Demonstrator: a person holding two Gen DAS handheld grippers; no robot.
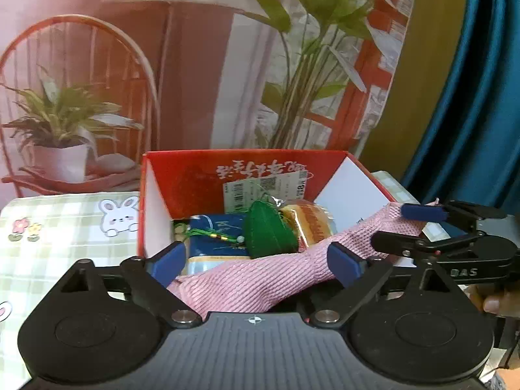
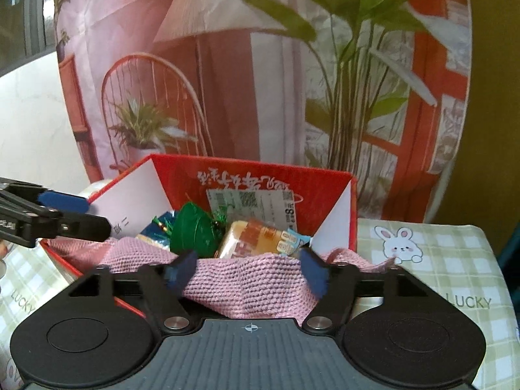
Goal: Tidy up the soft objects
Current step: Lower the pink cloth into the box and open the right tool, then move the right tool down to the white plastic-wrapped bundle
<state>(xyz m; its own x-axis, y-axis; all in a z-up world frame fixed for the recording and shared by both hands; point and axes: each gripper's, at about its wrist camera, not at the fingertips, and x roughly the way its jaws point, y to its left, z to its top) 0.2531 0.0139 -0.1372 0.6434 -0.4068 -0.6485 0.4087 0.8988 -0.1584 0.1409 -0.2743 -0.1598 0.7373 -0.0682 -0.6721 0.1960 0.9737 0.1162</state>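
Observation:
A pink knitted cloth [image 1: 253, 286] [image 2: 247, 282] lies draped over the near edge of a red cardboard box [image 1: 247, 159] [image 2: 260, 175]. My left gripper [image 1: 256, 265] stands open, its blue pads wide apart on either side of the cloth's one end. My right gripper [image 2: 247, 271] is open too, with the cloth's other end lying loose between its pads. Each gripper also shows in the other's view: the right gripper [image 1: 409, 227] and the left gripper [image 2: 74, 216]. Inside the box sit a green stuffed sachet [image 1: 268, 230] [image 2: 191, 230], an orange wrapped packet [image 1: 312, 224] [image 2: 253, 239] and a blue packet [image 1: 214, 227].
The box stands on a green checked tablecloth with rabbit prints [image 1: 65, 227] [image 2: 438, 253]. Behind it hangs a printed backdrop of a chair and plants [image 1: 227, 65]. A blue curtain [image 1: 471, 97] is at the right. A person's fingers [image 1: 494, 302] hold the right gripper.

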